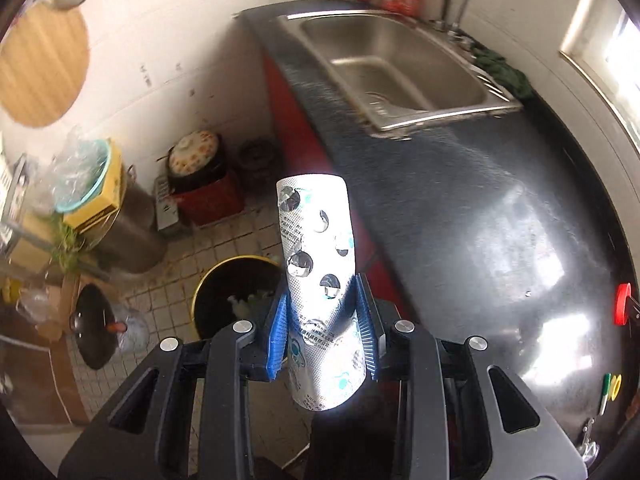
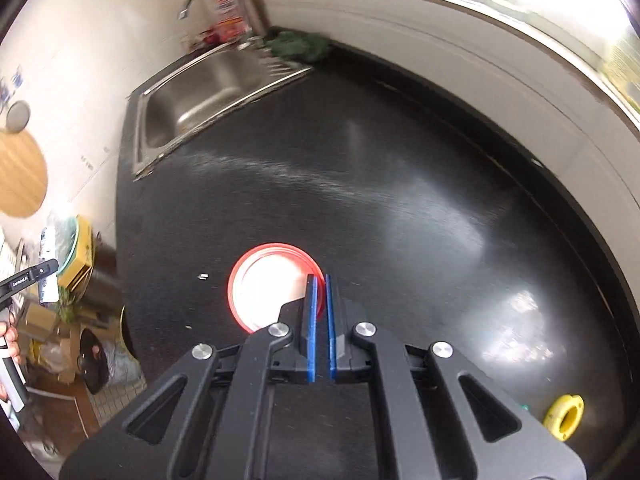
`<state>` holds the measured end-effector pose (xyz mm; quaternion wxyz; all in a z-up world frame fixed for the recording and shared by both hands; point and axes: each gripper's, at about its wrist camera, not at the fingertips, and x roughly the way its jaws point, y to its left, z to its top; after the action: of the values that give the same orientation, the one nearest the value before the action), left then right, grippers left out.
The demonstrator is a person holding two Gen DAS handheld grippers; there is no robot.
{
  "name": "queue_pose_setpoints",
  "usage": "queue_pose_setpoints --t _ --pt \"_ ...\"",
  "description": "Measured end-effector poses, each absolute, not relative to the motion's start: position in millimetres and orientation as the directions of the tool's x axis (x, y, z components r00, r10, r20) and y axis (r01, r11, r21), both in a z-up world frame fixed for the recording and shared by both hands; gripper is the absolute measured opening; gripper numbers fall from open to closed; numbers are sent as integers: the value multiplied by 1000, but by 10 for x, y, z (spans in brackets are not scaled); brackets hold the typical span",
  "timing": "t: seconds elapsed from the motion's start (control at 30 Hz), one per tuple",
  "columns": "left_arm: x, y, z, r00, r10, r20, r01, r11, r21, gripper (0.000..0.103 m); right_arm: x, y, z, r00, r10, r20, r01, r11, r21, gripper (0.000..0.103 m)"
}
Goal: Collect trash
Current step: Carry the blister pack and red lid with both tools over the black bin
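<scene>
Silver dot-embossed blister pack [image 1: 318,280] with teal print, red-rimmed lid [image 2: 274,286], glossy black counter [image 2: 400,200], blue fingers [image 1: 280,320].

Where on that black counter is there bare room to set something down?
The widest bare stretch of the black counter runs between the sink and the red lid, out to the window wall. Another lies between the lid and the yellow ring. The floor corner by the bin is crowded with pots and boxes.
</scene>
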<state>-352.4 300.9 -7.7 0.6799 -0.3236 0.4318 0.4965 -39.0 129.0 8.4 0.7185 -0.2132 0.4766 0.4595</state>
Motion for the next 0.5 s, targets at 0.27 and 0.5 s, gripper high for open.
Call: queue_pose_setpoints --t 0.27,0.5 --pt "-4845 2919 -523 34 328 -944 -999 29 -26 31 -1712 2588 -152 -124 420 -899 -970 139 198 5" --pt "-5111 3063 -855 22 285 -958 -998 -53 -39 31 -2600 3146 -435 -230 329 -916 -973 -46 227 5"
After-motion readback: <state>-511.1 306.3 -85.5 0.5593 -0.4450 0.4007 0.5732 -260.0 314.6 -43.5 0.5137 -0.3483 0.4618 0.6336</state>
